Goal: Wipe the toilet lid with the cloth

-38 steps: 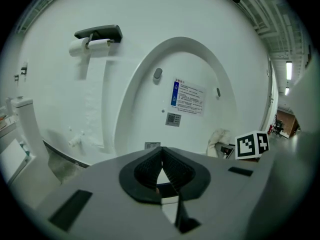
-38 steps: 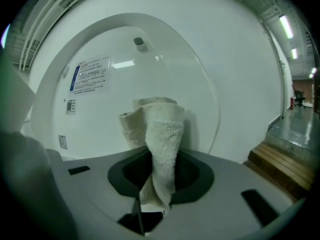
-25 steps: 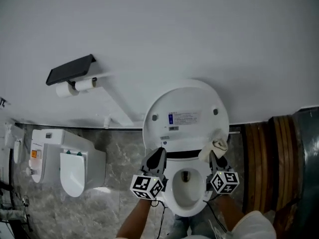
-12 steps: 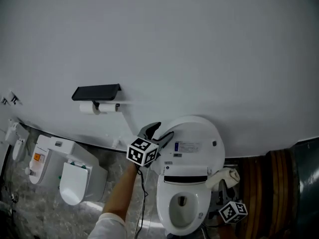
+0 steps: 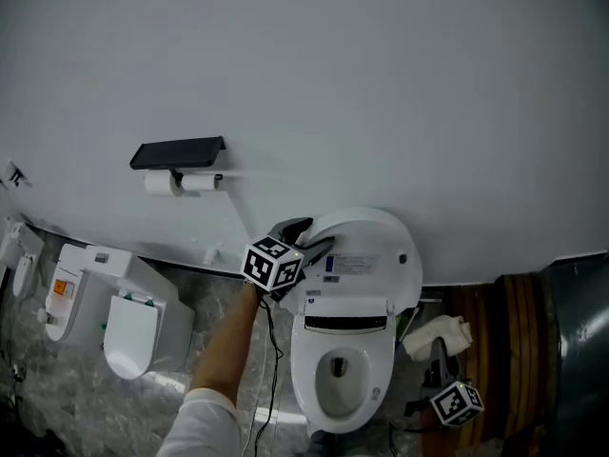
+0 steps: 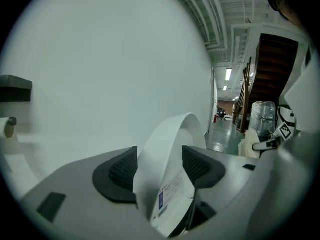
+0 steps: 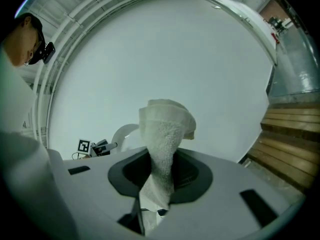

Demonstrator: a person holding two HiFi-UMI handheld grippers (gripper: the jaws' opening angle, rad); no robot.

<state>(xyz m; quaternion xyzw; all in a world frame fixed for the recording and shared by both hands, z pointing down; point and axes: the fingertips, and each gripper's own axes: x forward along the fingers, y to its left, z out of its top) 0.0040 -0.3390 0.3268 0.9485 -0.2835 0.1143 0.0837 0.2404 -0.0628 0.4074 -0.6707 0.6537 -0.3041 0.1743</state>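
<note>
A white toilet (image 5: pixel 343 388) stands with its lid (image 5: pixel 366 246) raised against the grey wall. My left gripper (image 5: pixel 306 238) is at the lid's left edge. Its jaws have just been opening and now stand wide, open, with the lid's edge (image 6: pixel 170 144) between the pads (image 6: pixel 122 171). My right gripper (image 5: pixel 441 352) hangs to the right of the bowl, shut on a bunched white cloth (image 5: pixel 438 335). In the right gripper view the cloth (image 7: pixel 164 134) sticks up out of the gripper (image 7: pixel 160 184), and the lid shows small behind it.
A black shelf (image 5: pixel 178 152) with two paper rolls (image 5: pixel 181 183) hangs on the wall to the left. A second white fixture (image 5: pixel 105 312) stands on the marble floor at the far left. Wooden steps (image 5: pixel 504 331) rise close on the right. A cable (image 5: pixel 271 369) hangs from my left gripper.
My left gripper rose from beside the seat to the lid's left edge and its jaws opened. My right gripper carried the cloth from the seat's right side out beside the bowl. The view pulled back.
</note>
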